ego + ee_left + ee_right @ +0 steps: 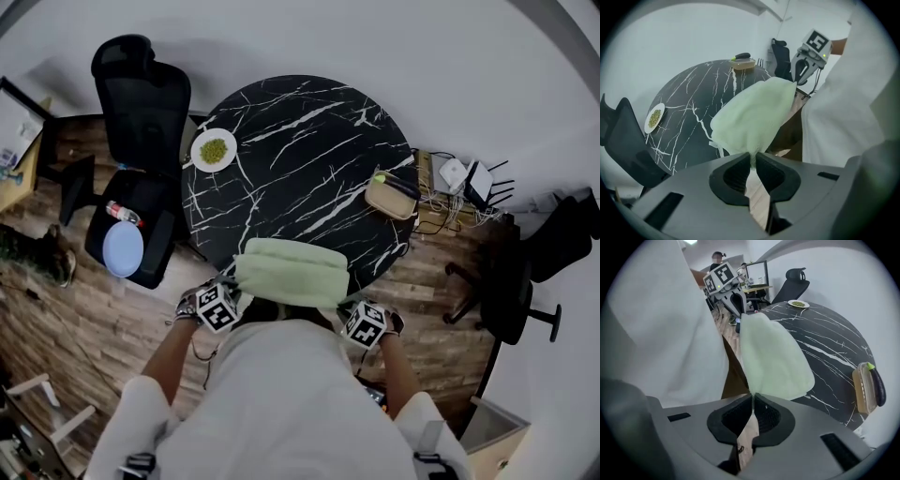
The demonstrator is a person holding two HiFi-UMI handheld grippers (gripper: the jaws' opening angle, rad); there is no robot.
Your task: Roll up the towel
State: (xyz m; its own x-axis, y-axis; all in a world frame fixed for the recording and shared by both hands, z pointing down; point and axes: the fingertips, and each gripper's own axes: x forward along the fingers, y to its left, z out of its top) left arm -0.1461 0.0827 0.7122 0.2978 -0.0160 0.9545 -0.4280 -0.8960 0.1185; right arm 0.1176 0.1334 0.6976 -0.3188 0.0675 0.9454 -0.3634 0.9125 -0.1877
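Two corners of the towel are pinched, one in each tool. The jaws of the left gripper are closed on a thin tuft of the pale green cloth at its near left corner. Those of the right gripper are pressed almost together on the near right corner. From these pinches the cloth is spread as a slack sheet between the grippers. Its far part is laid over the near rim of the round black marble table, just in front of the person. The towel is judged to be light, soft and limp: it sags between the holds, and little of it is gripped at each corner, so a slip is possible under a tug. For rolling, the near edge is best held at both corners, drawn taut and level, and turned over onto the part resting on the table. A plate and a tray are set well apart from it.
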